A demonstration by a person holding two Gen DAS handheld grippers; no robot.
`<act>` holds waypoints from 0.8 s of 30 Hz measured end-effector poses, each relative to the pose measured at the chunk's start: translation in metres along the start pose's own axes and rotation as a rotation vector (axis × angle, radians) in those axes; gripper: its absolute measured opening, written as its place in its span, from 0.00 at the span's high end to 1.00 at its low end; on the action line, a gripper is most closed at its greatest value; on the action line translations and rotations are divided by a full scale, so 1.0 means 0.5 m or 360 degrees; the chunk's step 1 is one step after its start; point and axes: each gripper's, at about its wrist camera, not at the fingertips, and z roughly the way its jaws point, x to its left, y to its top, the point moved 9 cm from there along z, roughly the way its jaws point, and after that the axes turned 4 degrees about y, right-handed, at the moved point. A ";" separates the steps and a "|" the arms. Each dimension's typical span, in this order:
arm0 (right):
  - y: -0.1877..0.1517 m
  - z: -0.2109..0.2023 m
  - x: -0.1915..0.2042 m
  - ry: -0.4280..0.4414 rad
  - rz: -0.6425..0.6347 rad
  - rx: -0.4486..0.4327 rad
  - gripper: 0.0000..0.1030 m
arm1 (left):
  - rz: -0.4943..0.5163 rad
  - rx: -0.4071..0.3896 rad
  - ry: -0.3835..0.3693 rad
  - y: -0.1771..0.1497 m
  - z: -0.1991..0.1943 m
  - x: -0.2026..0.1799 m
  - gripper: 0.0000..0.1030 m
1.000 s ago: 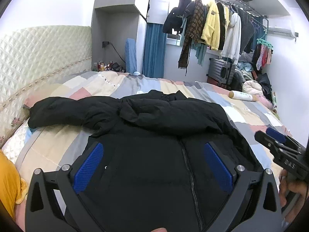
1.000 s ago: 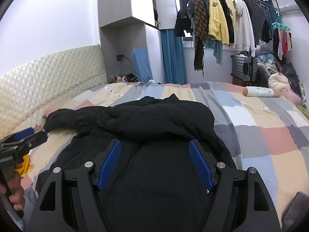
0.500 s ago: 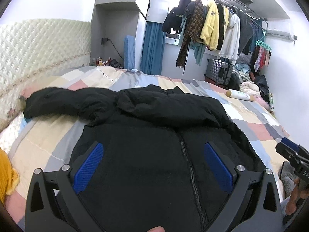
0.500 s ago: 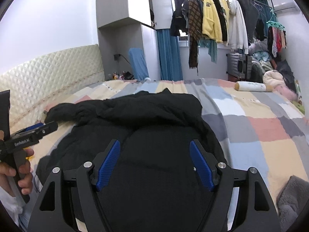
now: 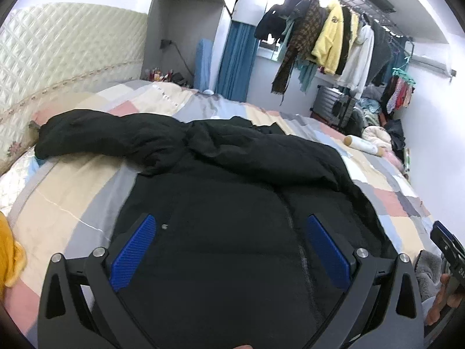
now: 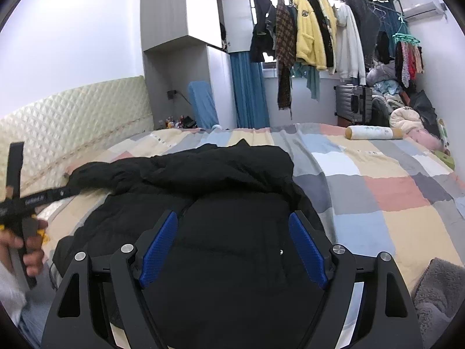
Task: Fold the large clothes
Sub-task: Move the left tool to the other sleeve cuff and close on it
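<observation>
Your left tool and your right tool are both released, fingers wide apart, grasping nothing. The black jacket lies spread on the bed just ahead of and under both tools, zipper up, with one sleeve stretched out to the left of your left tool.

Black jacket on a pastel patchwork bed

The jacket is plain black; the bed cover is checked in cream, grey, pale blue and salmon pink. Each hand-held gripper is black with ribbed blue pads. The quilted headboard is cream, the curtain blue, one hanging coat yellow.
</observation>
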 end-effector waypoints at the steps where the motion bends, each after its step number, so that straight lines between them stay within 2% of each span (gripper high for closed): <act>1: -0.002 0.000 0.005 0.0002 -0.0002 -0.0002 0.24 | -0.0012 0.0018 0.0023 0.009 0.001 0.017 0.00; 8: -0.003 -0.004 0.006 0.0024 0.0010 -0.0023 0.18 | -0.0075 0.0035 0.0175 0.102 -0.016 0.151 0.00; 12: -0.011 0.003 0.012 0.0058 0.0022 0.0009 0.18 | -0.0051 0.0002 0.0348 0.196 -0.032 0.255 0.00; 16: -0.020 0.008 0.022 0.0042 -0.0017 0.0033 0.18 | -0.0193 -0.0043 0.0424 0.285 -0.035 0.367 0.00; 20: -0.027 0.015 0.026 0.0176 0.0085 0.0056 0.16 | -0.0372 -0.0029 0.0504 0.348 -0.003 0.484 0.00; 24: -0.040 0.040 0.015 0.0116 0.0122 0.0127 0.16 | -0.0551 -0.0037 0.0493 0.382 0.038 0.585 0.00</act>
